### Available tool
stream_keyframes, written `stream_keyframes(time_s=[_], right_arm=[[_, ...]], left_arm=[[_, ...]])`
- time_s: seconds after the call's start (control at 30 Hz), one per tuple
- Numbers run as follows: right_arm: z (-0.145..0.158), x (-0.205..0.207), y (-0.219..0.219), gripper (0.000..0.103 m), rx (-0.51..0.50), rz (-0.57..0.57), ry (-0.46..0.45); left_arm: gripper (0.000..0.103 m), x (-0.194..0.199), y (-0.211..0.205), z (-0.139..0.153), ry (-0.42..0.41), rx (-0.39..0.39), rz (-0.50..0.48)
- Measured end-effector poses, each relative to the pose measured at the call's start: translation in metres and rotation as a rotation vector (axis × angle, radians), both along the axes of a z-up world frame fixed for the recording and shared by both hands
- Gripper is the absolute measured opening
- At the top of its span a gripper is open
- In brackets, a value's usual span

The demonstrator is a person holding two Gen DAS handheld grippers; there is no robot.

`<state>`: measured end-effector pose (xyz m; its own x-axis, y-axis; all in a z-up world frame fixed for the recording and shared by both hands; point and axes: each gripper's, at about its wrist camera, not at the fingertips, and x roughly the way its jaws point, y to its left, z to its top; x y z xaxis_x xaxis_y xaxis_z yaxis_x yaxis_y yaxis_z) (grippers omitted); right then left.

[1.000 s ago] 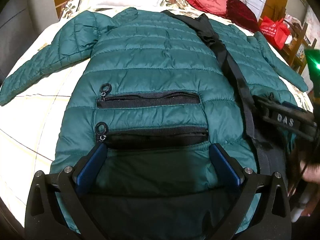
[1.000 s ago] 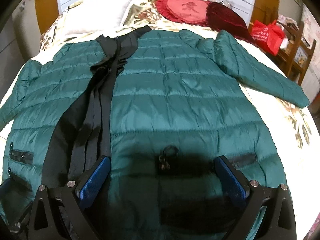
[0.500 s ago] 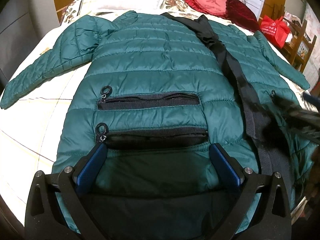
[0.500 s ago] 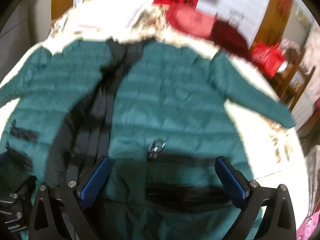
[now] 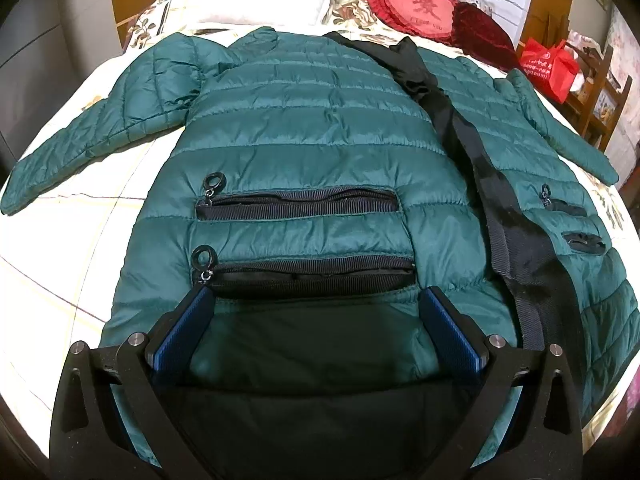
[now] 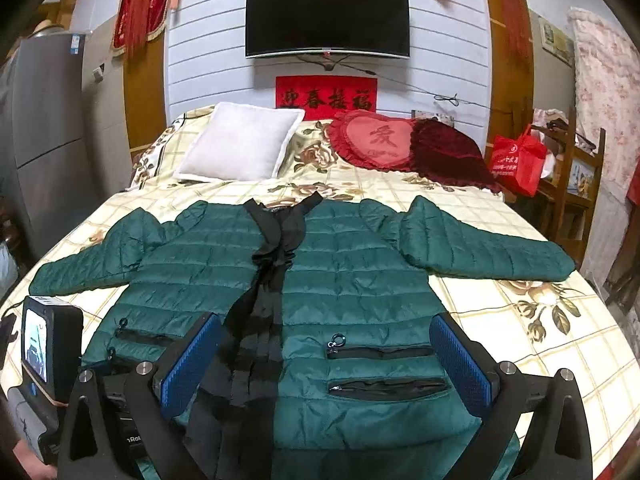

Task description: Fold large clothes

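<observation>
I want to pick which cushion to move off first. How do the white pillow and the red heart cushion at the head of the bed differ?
The white pillow is square and plain; the red heart cushion is heart-shaped, with a ruffled edge and a character at its centre. The white pillow stands alone toward the left side of the bed; the red heart cushion sits to the right, against a dark red cushion. Both lie beyond the green jacket, apart from it.

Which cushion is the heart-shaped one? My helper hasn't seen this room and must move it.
Look at the head of the bed, under the wall television. Right of the white pillow lies the heart cushion: red, frilled, with a character on it, unlike the plain dark red cushion beside it.
</observation>
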<state>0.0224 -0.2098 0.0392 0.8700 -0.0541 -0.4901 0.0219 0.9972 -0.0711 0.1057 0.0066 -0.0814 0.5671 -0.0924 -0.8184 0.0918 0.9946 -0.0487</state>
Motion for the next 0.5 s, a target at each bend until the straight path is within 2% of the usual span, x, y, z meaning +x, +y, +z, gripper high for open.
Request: stream_keyframes(time_s=[0.2,0.37,0.5], right_arm=[[-0.0037,0.0002,-0.0035,0.103,0.01,-0.004,0.014],[-0.0022,-0.0046,-0.0067,0.103,0.038,0.018,-0.033],[-0.0082,0.0052,-0.008,0.103,0.076,0.038,0.019]], left_arm=[[0.103,0.0003,-0.0022,0.0,0.013,0.013,0.009],[0.103,0.0011,-0.0019,-0.0001,0.015,0.015,-0.001],[0.103,0.0007,-0.0026,-0.0003,0.013,0.02,-0.001]])
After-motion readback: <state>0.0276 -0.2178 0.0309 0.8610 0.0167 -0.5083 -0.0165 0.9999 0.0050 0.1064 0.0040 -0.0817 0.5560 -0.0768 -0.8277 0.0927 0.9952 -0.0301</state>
